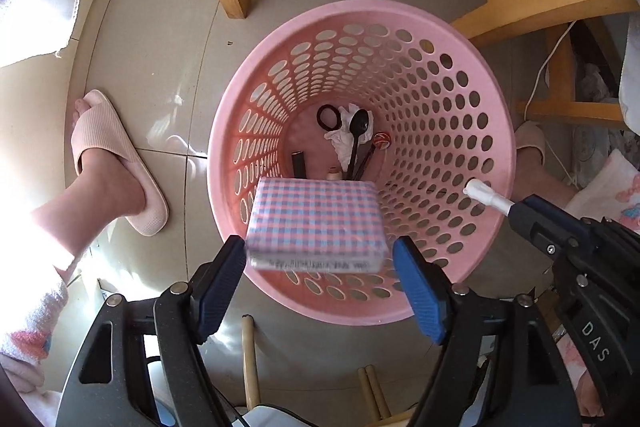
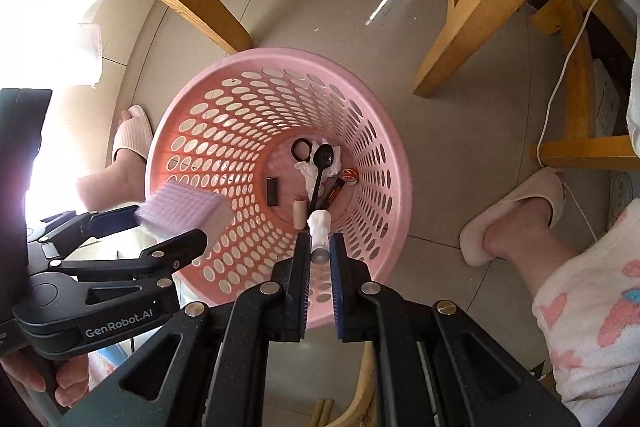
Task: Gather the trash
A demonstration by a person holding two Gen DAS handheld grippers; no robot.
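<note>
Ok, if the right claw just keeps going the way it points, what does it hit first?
Probably nothing until the basket's bottom: the right claw, shut on the white tube, points into the pink basket, toward the small beige spool and black spoon. Depth is unclear.

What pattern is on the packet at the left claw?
Pink, blue and white checks on the packet; clearest in the left wrist view.

Pink basket (image 1: pixel 496 131) on tiled floor (image 1: pixel 160 39)

left gripper (image 1: pixel 320 267) | fingers apart | checked packet (image 1: pixel 316 223) over pink basket (image 1: pixel 496 131)
</note>
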